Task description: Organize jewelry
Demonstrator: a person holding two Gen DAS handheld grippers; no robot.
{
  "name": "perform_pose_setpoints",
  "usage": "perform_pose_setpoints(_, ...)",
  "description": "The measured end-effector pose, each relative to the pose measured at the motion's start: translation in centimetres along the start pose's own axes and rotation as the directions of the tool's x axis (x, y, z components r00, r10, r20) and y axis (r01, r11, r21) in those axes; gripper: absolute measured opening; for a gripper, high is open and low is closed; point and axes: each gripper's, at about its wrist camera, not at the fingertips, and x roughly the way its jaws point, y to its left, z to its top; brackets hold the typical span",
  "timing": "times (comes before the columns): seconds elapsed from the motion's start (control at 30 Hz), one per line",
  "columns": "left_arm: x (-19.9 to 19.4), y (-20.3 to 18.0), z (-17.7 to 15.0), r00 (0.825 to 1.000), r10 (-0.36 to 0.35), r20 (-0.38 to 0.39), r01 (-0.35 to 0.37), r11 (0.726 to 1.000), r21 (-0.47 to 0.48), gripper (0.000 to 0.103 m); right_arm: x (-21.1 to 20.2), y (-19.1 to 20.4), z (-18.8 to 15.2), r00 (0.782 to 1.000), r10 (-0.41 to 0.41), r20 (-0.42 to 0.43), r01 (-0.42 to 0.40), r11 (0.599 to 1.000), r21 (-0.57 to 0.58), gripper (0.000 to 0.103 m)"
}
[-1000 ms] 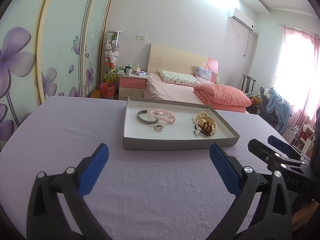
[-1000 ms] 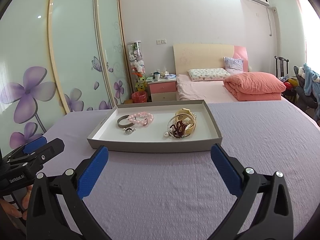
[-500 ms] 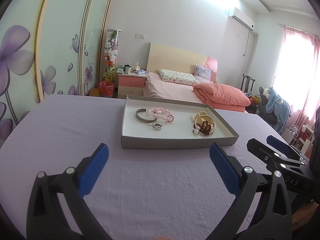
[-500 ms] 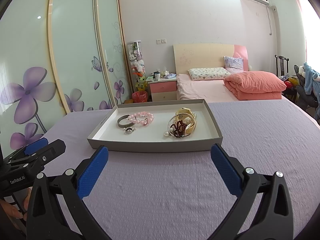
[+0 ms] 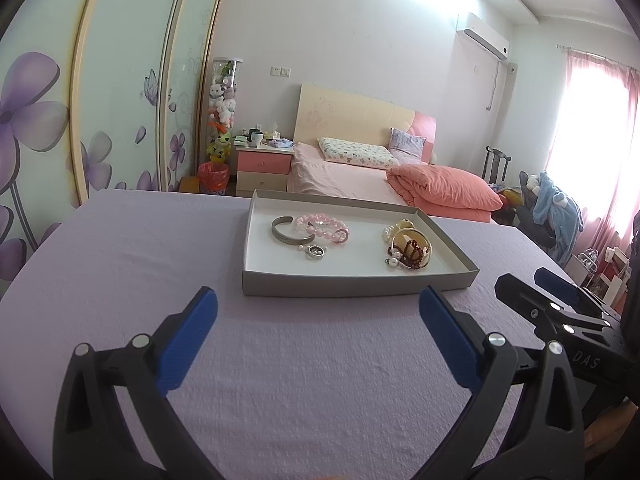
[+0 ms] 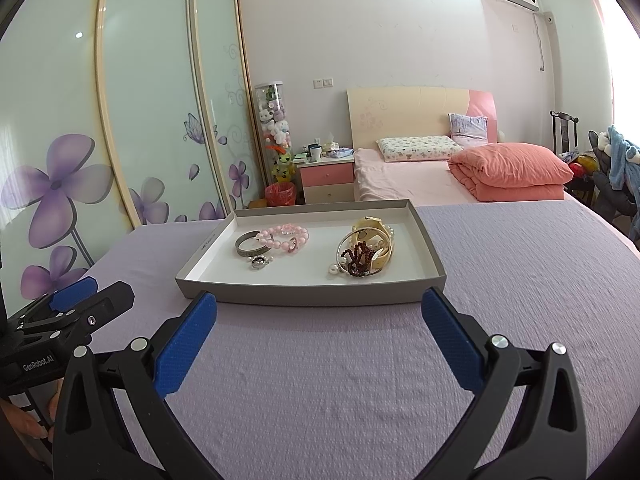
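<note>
Left claw [image 5: 318, 312]: wide, empty, above lilac cloth-covered surface [image 5: 120, 264].
Right claw [image 6: 319, 314]: wide, empty.
Shallow grey cardboard tray [image 6: 308, 291]: twelve o'clock, holding bracelets.

White lettering "GenRobot.AI" stands on the side of the black body of the left gripper [image 6: 74, 304], seen at the right wrist view's left edge. "DAS" stands in pale letters on the black body of the right gripper [image 5: 556, 292], seen from the left wrist.
</note>
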Motion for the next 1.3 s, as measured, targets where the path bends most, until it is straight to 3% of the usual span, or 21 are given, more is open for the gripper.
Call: perform_pose_setpoints(1.3,0.29,-0.13,-0.29,1.000,0.011,-0.013,-0.010,1.000,0.013,0.101,0.09,0.09,0.06,1.000,0.001,-0.003,-0.001,1.000,0.002,0.102)
